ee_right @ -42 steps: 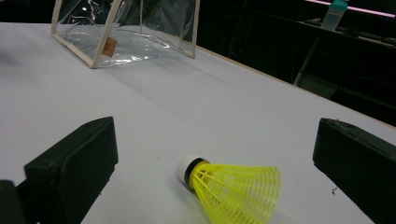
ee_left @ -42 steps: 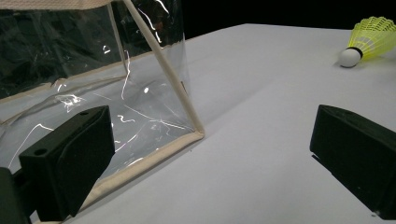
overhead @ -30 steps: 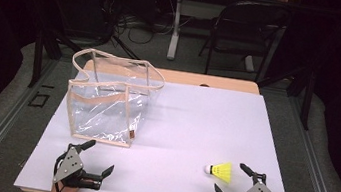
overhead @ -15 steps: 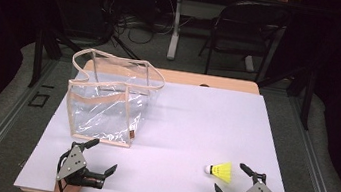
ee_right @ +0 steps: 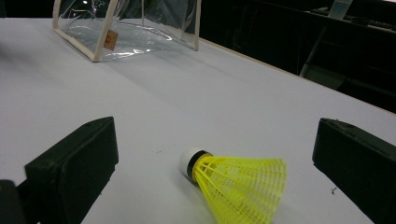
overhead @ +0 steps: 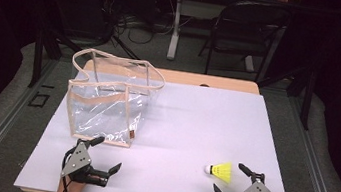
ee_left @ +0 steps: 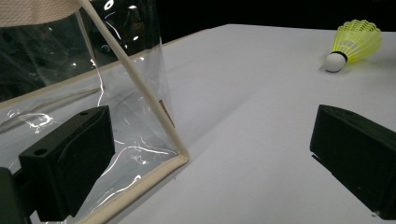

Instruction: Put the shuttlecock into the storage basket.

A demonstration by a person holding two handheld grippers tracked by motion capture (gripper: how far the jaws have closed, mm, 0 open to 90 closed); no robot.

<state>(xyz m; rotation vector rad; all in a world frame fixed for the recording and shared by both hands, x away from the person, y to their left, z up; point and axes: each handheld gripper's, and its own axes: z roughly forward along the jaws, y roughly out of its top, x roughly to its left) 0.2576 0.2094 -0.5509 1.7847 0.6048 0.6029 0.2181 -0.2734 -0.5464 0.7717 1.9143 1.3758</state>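
Yellow shuttlecock [overhead: 219,171] on its side, cork leftward, before released right claw [overhead: 233,181]

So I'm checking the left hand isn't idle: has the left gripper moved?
Yes. The left gripper has shifted slightly forward, closer to the clear bag's near corner.

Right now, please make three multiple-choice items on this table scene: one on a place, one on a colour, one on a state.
1. Where does the shuttlecock lie?
A. inside the bag
B. on the table near the right gripper
C. on the floor

2. What colour is its skirt?
A. yellow
B. red
C. blue

3. How do the jaws of the left gripper stand?
A. shut on the bag
B. shut on nothing
C. open

Answers: 1 B, it rests on the white table, apart from the clear bag. 2 A, yellow skirt, white cork. 3 C, the jaws stand wide apart.
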